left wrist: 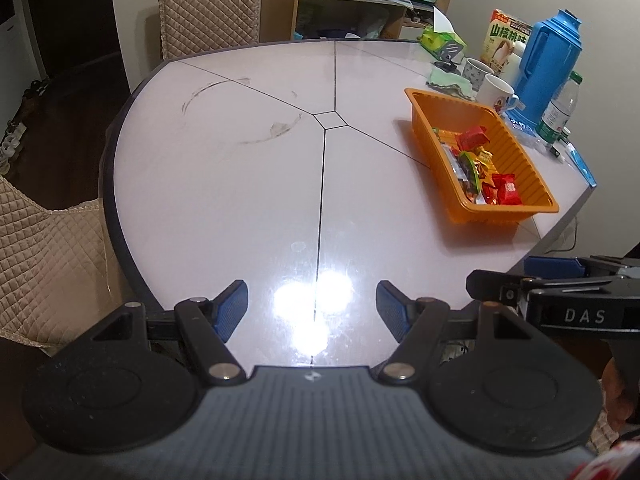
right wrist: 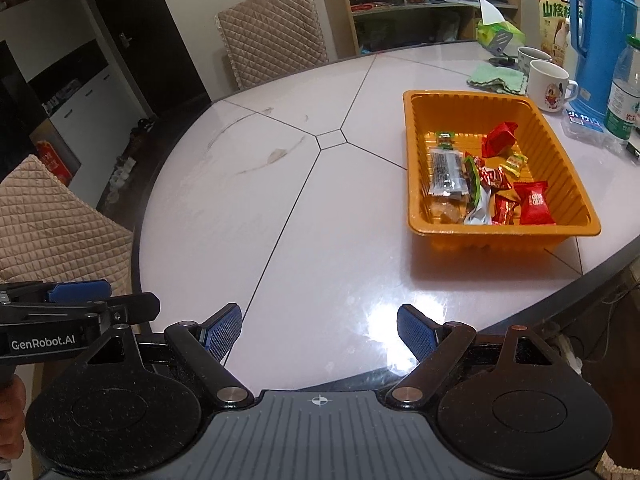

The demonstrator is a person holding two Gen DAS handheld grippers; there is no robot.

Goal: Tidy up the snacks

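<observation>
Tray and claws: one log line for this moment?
snacks: in tray | table: bare near claws | left claw: open | right claw: open

The left gripper (left wrist: 312, 307) holds its jaws spread wide with nothing between the blue pads (left wrist: 231, 309). The right gripper (right wrist: 319, 332) sits just beside it, level, jaws equally wide and empty.

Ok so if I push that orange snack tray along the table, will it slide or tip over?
The orange tray looks like thin ribbed plastic holding only a few small wrapped snacks, so it is probably light. Its base is broad and its walls low, so tipping seems unlikely. The table is glossy, so it would likely slide easily, perhaps swivelling if pushed at a corner.
</observation>
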